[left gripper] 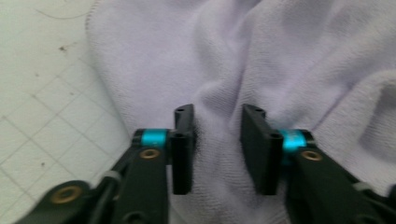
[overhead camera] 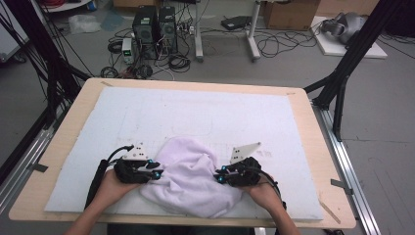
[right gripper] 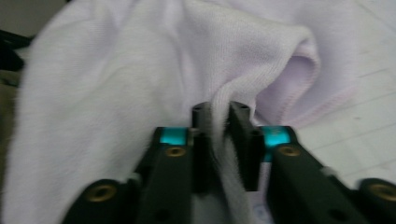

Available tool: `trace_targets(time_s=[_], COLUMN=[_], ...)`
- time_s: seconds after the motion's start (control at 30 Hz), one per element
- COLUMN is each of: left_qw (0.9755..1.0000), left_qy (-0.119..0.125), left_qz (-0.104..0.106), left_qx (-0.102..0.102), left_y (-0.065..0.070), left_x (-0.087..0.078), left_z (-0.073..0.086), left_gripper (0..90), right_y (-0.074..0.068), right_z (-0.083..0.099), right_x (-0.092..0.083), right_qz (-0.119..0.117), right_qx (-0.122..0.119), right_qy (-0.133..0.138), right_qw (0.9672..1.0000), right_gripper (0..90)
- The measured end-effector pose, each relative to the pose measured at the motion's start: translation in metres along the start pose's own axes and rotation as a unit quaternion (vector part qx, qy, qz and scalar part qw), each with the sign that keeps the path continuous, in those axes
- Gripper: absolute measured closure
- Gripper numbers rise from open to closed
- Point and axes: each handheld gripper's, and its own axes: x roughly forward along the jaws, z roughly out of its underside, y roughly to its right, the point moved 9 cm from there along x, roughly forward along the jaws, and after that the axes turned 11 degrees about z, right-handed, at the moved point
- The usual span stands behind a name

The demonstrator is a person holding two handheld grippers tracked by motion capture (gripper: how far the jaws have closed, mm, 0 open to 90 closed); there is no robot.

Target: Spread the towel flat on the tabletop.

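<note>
1. The towel (overhead camera: 191, 176) is lying bunched at the mat's (overhead camera: 205, 112) near edge, between both grippers
2. The right gripper (right gripper: 223, 140) is pinching a fold
3. The left gripper (left gripper: 217, 144) is straddling a ridge, pads slightly apart

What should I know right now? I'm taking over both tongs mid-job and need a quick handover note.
Right tongs: shut on a raised fold of the lilac towel at its right side.
Left tongs: jaws apart with a ridge of towel between them at its left side; the pads do not clearly press on it yet.
Towel: crumpled in a heap on the white mat, near the front edge, between both hands.
Done: right grip taken.
Left: probably close the left tongs on the cloth, then lift and spread or fold it; the towel is not yet flattened.
</note>
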Motion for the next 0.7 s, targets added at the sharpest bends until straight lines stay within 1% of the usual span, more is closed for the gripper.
trace_targets(time_s=[0.03, 0.1, 0.17, 0.27, 0.3, 0.33, 0.37, 0.4, 0.43, 0.47, 0.53, 0.57, 0.6, 0.63, 0.7], left_qw=[1.0000, 0.9999, 0.9999, 0.9996, 0.9994, 0.9993, 0.9991, 0.9989, 0.9989, 0.9987, 0.9979, 0.9975, 0.9971, 0.9969, 0.9965], left_qy=[-0.002, 0.000, 0.010, 0.026, 0.034, 0.036, 0.042, 0.045, 0.045, 0.048, 0.062, 0.066, 0.071, 0.073, 0.074], left_qz=[-0.001, -0.005, -0.005, -0.006, -0.006, -0.004, -0.002, -0.005, -0.011, -0.014, -0.018, -0.023, -0.026, -0.026, -0.035], left_qx=[0.005, 0.009, 0.011, 0.012, 0.009, 0.012, 0.011, 0.011, 0.011, 0.006, -0.002, -0.006, -0.011, -0.013, -0.017], left_y=[0.001, 0.002, 0.004, 0.006, 0.007, 0.008, 0.009, 0.009, 0.008, 0.006, 0.003, 0.000, -0.002, -0.004, -0.008], left_x=[0.000, -0.002, -0.006, -0.014, -0.015, -0.017, -0.018, -0.018, -0.019, -0.021, -0.025, -0.028, -0.030, -0.032, -0.033], left_z=[0.000, -0.001, -0.003, -0.007, -0.009, -0.010, -0.012, -0.013, -0.014, -0.015, -0.017, -0.017, -0.017, -0.016, -0.014], left_gripper=[75.4, 79.2, 81.3, 82.1, 82.1, 82.1, 81.5, 79.1, 72.5, 64.7, 59.2, 55.0, 52.6, 52.5, 51.7], right_y=[-0.003, -0.009, -0.016, -0.029, -0.034, -0.038, -0.040, -0.043, -0.044, -0.045, -0.041, -0.037, -0.034, -0.030, -0.018], right_z=[0.001, 0.002, 0.002, 0.003, 0.004, 0.005, 0.006, 0.007, 0.006, 0.004, -0.006, -0.013, -0.021, -0.029, -0.045], right_x=[-0.001, -0.006, -0.014, -0.026, -0.031, -0.035, -0.038, -0.040, -0.043, -0.046, -0.054, -0.057, -0.060, -0.063, -0.062], right_qz=[-0.005, -0.006, -0.009, -0.010, -0.013, -0.014, -0.011, -0.011, -0.011, -0.013, -0.010, -0.003, -0.002, 0.000, 0.014], right_qx=[0.004, -0.001, -0.007, -0.019, -0.019, -0.019, -0.024, -0.025, -0.024, -0.026, -0.027, -0.029, -0.028, -0.030, -0.035], right_qy=[0.003, 0.004, 0.008, 0.013, 0.014, 0.015, 0.016, 0.014, 0.015, 0.019, 0.030, 0.038, 0.049, 0.056, 0.069], right_qw=[1.0000, 1.0000, 0.9999, 0.9997, 0.9996, 0.9996, 0.9995, 0.9995, 0.9995, 0.9994, 0.9991, 0.9988, 0.9984, 0.9980, 0.9969], right_gripper=[83.8, 84.3, 84.5, 84.6, 84.5, 84.5, 84.4, 83.6, 82.0, 79.3, 73.1, 71.0, 69.0, 67.7, 64.5])
